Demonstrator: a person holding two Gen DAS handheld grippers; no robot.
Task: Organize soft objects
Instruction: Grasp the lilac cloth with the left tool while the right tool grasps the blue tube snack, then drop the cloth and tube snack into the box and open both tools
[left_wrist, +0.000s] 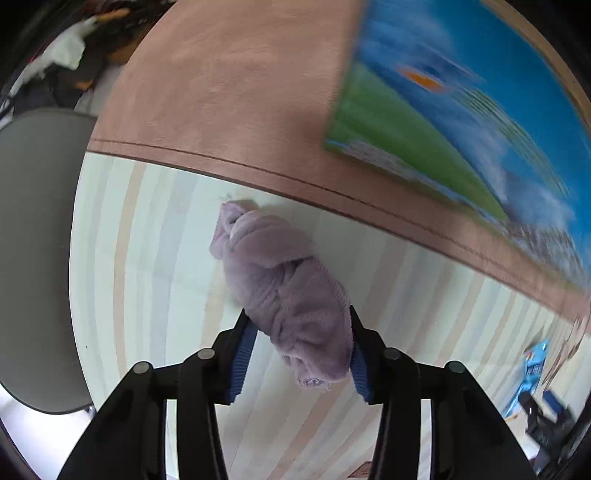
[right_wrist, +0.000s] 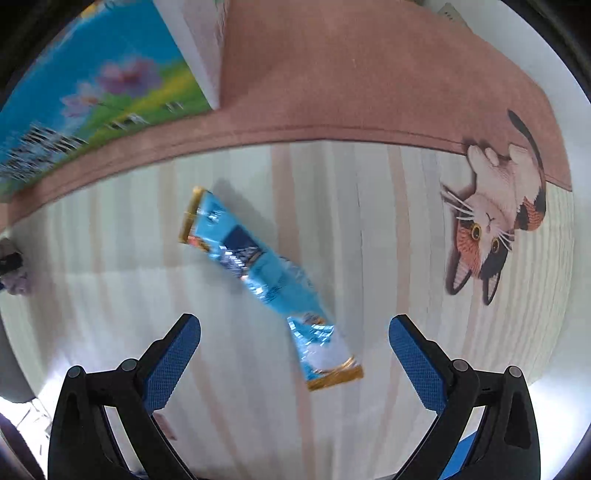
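A bunched lilac knit cloth (left_wrist: 284, 291) is clamped between the narrowed jaws of the left gripper (left_wrist: 300, 325) over the striped mat (left_wrist: 147, 258). A blue foil packet (right_wrist: 266, 280) lies flat beneath the widely spread, empty right gripper (right_wrist: 294, 332). A blurred, possibly printed box (left_wrist: 461, 110) rests on the pink border (left_wrist: 229, 81).

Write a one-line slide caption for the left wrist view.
Left claw shut on a bundled lilac cloth above the striped mat.
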